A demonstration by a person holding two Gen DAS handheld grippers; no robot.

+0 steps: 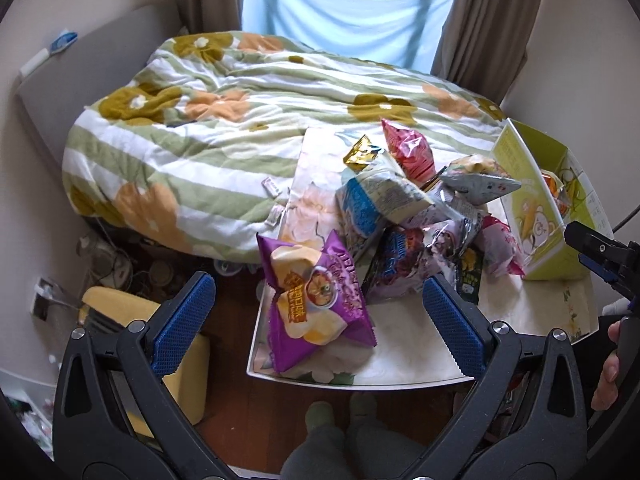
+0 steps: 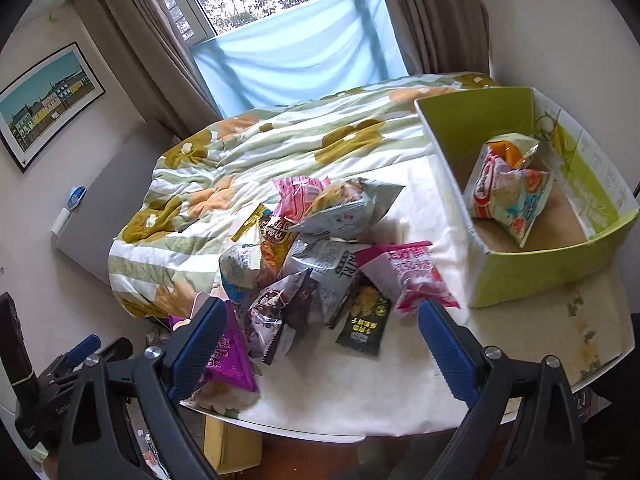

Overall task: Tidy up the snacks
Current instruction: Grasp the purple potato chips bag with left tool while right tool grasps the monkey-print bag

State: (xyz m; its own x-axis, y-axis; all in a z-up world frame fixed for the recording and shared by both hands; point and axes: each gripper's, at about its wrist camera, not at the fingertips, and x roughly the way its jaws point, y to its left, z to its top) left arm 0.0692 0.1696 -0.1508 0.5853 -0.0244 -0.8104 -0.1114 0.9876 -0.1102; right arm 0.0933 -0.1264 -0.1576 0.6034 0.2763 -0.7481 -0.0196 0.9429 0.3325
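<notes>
Snacks: purple bag [image 1: 316, 300] on tabletop [image 1: 404, 356] near edge, left of pile [image 1: 420, 220], box [image 1: 540, 216] far right | left claw [image 1: 316, 320] released, empty, purple bag dead ahead between its fingers, long axis slanting down-right | right claw [image 2: 324, 344] released, empty, facing pile, box [image 2: 532, 268] up-right | left nearer.

There is one green box [image 2: 532, 268] on the right of the counter [image 2: 360, 396]. Two snack bags [image 2: 508, 196] sit inside it. About ten snack bags lie in one pile [image 2: 320, 256] on the counter; some hide under others. One purple bag [image 1: 316, 304] lies near the left edge. One bed [image 1: 224, 120] stands behind.
</notes>
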